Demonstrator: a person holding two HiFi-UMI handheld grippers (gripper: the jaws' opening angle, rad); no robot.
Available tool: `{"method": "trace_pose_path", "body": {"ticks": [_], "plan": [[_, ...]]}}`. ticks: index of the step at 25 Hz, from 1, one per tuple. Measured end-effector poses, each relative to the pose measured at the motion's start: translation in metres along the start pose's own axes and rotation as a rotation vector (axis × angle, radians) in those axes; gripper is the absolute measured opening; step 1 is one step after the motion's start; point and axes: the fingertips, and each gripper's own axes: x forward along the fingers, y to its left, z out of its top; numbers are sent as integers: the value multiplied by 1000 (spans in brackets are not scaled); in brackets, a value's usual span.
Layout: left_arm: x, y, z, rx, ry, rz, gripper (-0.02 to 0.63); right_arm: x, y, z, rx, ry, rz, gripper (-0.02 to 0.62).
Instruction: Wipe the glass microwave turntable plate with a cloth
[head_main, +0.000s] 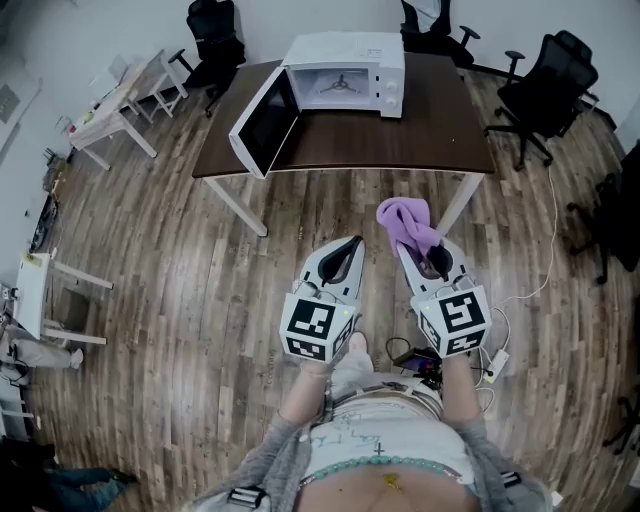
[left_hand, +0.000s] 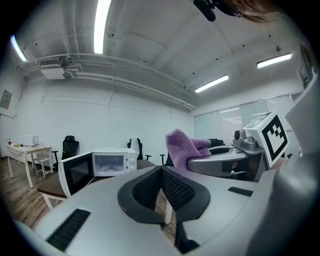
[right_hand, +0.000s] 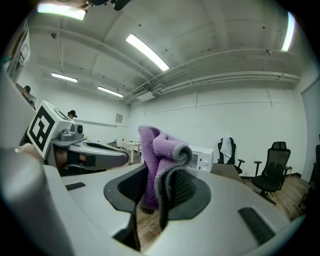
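Purple cloth (head_main: 405, 222) is bunched between the jaws of the right gripper (head_main: 422, 250), which are closed on it; in the right gripper view the cloth (right_hand: 157, 155) stands up out of the right gripper (right_hand: 160, 186) as a folded wad, with a grey-edged fold curling over the top. The left gripper (head_main: 352, 246) is held just beside it. In the left gripper view its jaws meet at the tips with nothing between them (left_hand: 161, 171). Both grippers are held in front of the person, above the wood plank floor (head_main: 170, 250) and well apart from the table (head_main: 440, 130).

The table is dark brown, and a white microwave (head_main: 345, 70) stands at the middle of its far edge. The microwave door (head_main: 262, 120) hangs open toward the table's front left corner. Inside the cavity a three-armed ring (head_main: 340, 83) shows on the floor of the oven; whether the glass turntable plate lies over it cannot be told. Black office chairs (head_main: 545, 85) stand near the table's right end.
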Motion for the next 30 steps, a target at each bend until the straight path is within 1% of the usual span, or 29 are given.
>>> {"method": "trace_pose_path", "body": {"ticks": [5,7,12,14,18,23,26,30], "plan": [[16,46,6,0,-4,-21,11,49,-1,11,2,-3,-4,117],[23,59,5,5,2,-38,11,66,0,14,18,-7,-3,117],[30,80,-1,11,15,-65,11,89,5,11,89,-8,8,117],[30,85,-6,6,23,-70,11,93,6,7,98,6,3,117],[35,104,-8,-12,23,-58,11,114,2,7,76,44,7,117],[42,125,-11,-38,19,-30,11,142,-1,6,64,70,44,117],[57,146,-13,-60,22,-8,11,165,-8,7,49,75,64,117],[85,168,-12,-85,35,8,11,197,-25,10,55,81,87,117]]}}
